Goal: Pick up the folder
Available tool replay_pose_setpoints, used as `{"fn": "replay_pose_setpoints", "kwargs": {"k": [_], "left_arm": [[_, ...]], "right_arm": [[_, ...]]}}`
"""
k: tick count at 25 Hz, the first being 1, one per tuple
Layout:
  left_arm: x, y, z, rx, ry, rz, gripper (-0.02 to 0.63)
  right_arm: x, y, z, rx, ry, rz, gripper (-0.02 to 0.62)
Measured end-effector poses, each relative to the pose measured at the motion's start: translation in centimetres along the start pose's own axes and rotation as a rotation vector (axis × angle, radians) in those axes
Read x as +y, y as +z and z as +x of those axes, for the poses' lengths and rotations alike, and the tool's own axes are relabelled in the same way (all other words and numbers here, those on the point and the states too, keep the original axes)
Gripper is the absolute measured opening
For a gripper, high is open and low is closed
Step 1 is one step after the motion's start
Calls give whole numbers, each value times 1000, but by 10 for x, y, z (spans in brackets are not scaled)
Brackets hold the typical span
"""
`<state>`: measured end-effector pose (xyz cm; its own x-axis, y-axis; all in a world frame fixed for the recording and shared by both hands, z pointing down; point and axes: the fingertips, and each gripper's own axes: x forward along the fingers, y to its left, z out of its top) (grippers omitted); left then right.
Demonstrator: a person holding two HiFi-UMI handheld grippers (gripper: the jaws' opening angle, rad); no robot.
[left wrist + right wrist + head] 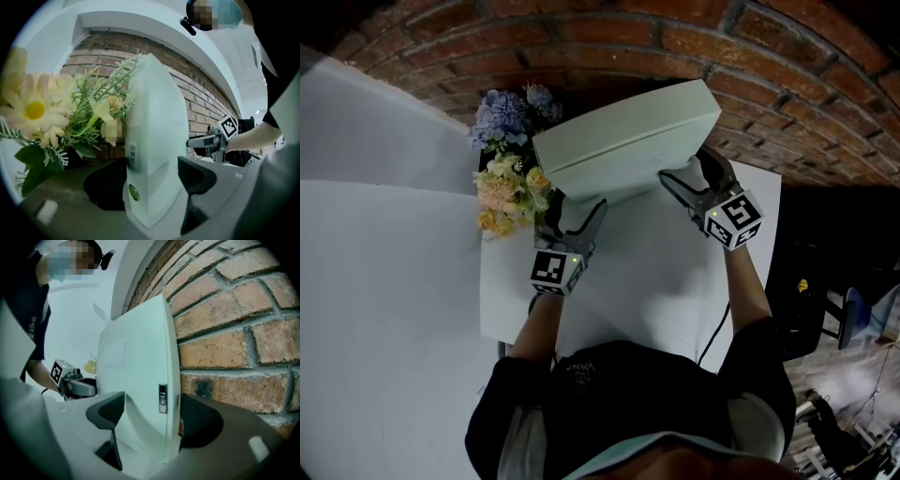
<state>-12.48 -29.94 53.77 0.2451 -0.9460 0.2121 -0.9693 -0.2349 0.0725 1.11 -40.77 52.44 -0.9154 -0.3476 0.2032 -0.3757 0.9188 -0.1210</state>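
I see the folder [628, 141] as smooth, faintly glossy pale plastic; the counter [656, 281] matt white; the brick wall [609, 37] rough; my right tongs [152, 416] carry black, finely ribbed pads [105, 412].

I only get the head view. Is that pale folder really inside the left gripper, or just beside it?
Observer: Inside. The left gripper view shows the folder between the wide-open jaws of the left gripper.
Operator: And the other one?
Observer: Same: the right gripper has its jaws wide either side of the folder.
Operator: Anything on the folder's edge?
Observer: A barcode label above a round green sticker.
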Motion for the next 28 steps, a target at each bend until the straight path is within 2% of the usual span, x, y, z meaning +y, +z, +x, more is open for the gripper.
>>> {"fn": "replay_pose_setpoints", "kwargs": {"k": [9,13,22,28], "left_arm": [[2,0,2,8,14,4,337],[1,0,3,10,14,3,336],[4,1,3,19,29,-4,334],[4,0,1,30,33,1,302]], "right_arm": [[3,-1,4,3,-3,10,360],[7,-2,4,4,7,13,402],[5,-3,2,14,-49,0,371],[8,-4,-5,15,-81,-4,365]]}}
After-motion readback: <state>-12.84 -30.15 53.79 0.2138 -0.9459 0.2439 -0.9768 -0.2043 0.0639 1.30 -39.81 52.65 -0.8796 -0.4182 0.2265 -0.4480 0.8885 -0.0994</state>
